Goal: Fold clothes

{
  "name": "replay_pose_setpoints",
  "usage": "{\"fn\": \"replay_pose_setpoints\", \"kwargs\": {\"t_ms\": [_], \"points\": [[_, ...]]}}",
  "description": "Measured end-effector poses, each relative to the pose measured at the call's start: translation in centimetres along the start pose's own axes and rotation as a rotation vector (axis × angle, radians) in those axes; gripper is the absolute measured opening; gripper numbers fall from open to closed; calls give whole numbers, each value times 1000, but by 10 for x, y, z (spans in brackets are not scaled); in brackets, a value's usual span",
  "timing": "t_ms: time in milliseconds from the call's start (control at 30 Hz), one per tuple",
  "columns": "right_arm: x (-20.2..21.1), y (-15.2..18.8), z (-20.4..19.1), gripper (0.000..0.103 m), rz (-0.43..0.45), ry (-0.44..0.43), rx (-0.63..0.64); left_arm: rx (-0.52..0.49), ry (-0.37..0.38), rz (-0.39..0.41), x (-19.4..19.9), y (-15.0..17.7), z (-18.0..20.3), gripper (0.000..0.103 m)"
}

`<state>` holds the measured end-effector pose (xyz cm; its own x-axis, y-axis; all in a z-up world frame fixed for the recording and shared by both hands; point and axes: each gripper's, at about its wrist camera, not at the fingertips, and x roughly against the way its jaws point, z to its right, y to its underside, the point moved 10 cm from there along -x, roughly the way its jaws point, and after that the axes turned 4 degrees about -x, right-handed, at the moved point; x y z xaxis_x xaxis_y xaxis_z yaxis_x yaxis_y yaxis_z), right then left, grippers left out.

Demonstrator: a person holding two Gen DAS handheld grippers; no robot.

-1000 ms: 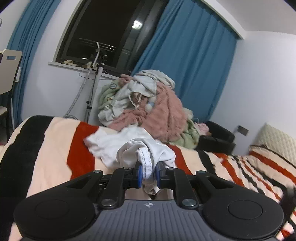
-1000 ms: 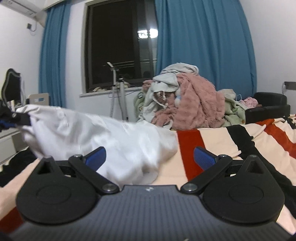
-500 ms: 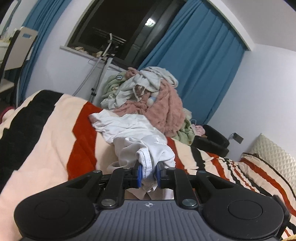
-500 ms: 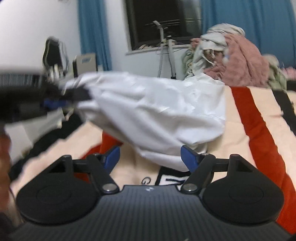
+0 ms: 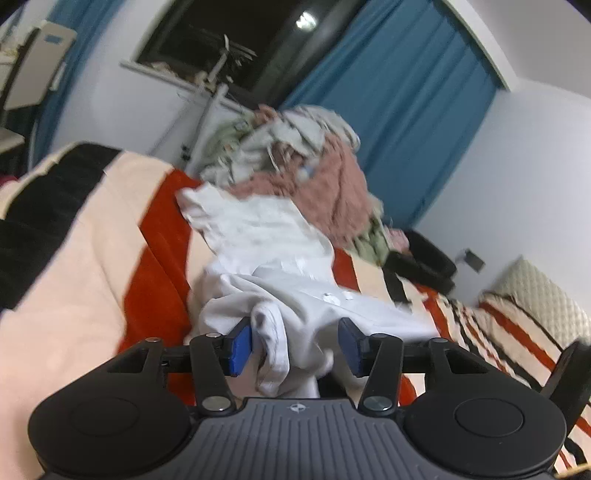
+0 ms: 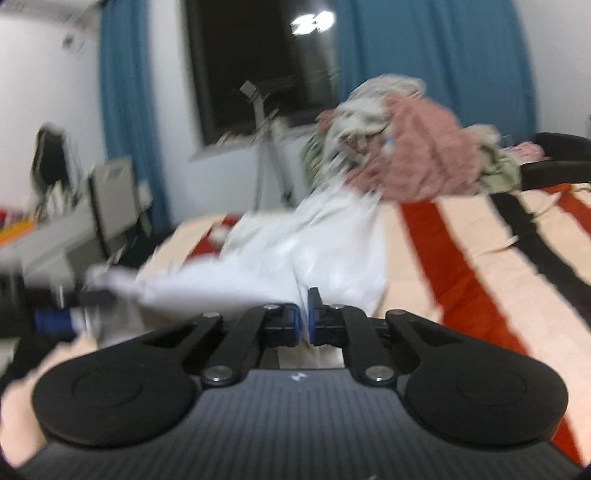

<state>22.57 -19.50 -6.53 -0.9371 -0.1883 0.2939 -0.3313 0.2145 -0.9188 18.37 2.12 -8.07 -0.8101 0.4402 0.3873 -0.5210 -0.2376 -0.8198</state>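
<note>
Left claw (image 5: 293, 349) is now gaping, white shirt (image 5: 266, 254) slipping loose onto the bed (image 5: 74, 258); right claw (image 6: 303, 322) is now pinching its edge.

A garment (image 5: 266, 254) lies spread on the bed (image 5: 85, 266), its near end bunched between the parted jaws of the left gripper (image 5: 295, 349). Behind it, at the bed's far edge, sits a heap of clothes (image 5: 314, 166), with a stand (image 5: 210, 107) to its left below the window (image 5: 221, 33). The right gripper (image 6: 303, 321) pinches the garment's near edge, and a pillow (image 5: 543, 295) lies far right.
</note>
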Motion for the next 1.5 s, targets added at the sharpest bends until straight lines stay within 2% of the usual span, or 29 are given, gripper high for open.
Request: {"fn": "replay_pose_setpoints", "kwargs": {"t_ms": [133, 267, 300, 367, 400, 600, 667, 733, 800, 833, 967, 1133, 1233, 1300, 1367, 1500], "points": [[17, -29, 31, 6, 97, 69, -44, -89, -17, -52, -14, 16, 11, 56], [25, -41, 61, 6, 133, 126, -109, -230, -32, -123, -31, 41, 26, 59], [25, -43, 66, 6, 138, 130, -122, -269, -44, -132, -36, 49, 29, 63], [27, -47, 76, 6, 144, 129, -153, -346, -69, -151, -45, 63, 34, 73], [27, -49, 78, 6, 147, 125, -166, -385, -81, -160, -49, 70, 37, 74], [40, -57, 71, 6, 159, 67, -186, -622, -161, -200, -75, 109, 51, 76], [46, -59, 68, 6, 164, 61, -171, -580, -159, -150, -57, 96, 50, 73], [51, -61, 66, 6, 169, 63, -145, -537, -156, -99, -39, 82, 48, 56], [50, -59, 67, 6, 153, 82, -124, -493, -153, -48, -21, 68, 45, 15], [49, -58, 68, 6, 140, 93, -116, -471, -152, -23, -12, 62, 44, 10], [43, -49, 76, 6, 51, 84, -117, -383, -145, 77, 26, 34, 39, 8], [67, -55, 71, 6, -18, 12, -95, -272, -137, 201, 74, -1, 32, 6], [89, -57, 64, 6, -47, -60, -73, -205, -30, 250, 113, -11, 36, 6], [94, -52, 59, 6, -86, -115, -55, -169, -18, 208, 105, -18, 26, 6], [79, -41, 58, 6, -160, -134, -56, -133, -6, 164, 98, -25, 16, 6], [30, -8, 63, 8, -333, -104, -48, -48, -98, 0, 24, -35, -22, 7]]}}
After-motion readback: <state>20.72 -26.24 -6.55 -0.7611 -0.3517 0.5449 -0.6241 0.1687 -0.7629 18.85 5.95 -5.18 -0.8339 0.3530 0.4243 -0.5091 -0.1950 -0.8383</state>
